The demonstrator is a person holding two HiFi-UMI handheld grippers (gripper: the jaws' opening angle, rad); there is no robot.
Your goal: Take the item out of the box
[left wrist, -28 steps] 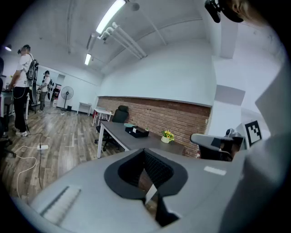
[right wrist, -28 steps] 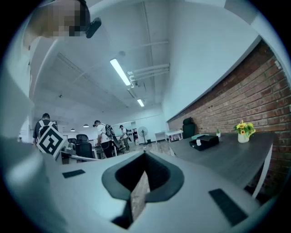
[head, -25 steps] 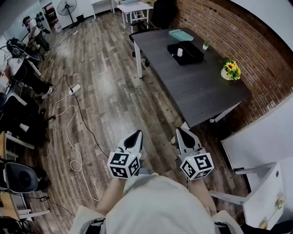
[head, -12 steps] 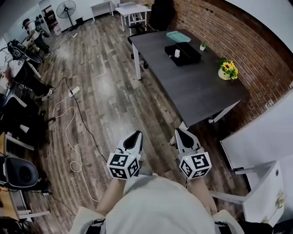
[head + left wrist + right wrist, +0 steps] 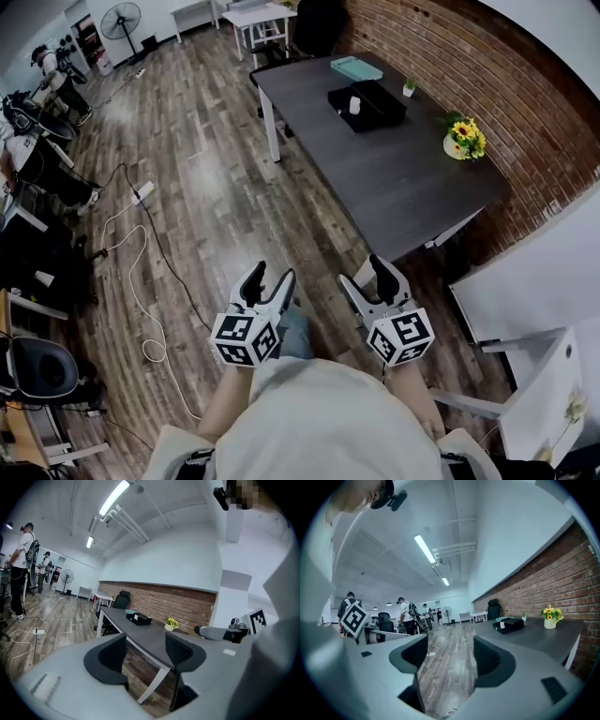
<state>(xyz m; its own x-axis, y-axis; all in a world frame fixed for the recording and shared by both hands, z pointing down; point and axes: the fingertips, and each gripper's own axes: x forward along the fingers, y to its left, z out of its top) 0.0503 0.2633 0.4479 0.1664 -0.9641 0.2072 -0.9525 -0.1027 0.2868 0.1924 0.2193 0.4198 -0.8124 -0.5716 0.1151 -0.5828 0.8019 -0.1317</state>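
A black box with a small white item in it stands on the far end of a dark grey table, several steps ahead of me. Both grippers are held low over the wooden floor, close to my body and far from the box. My left gripper and right gripper have their jaws opening, with nothing between them. The left gripper view shows its gripper open and the box far off. The right gripper view shows its gripper open and the box on the table.
A pot of sunflowers, a small plant and a teal tray share the table beside a brick wall. Cables run over the floor at left. People, chairs and a fan are at the far left.
Both grippers' jaws have gone from shut to spread apart. The view has shifted slightly, and the table now sits a little higher in the head view.
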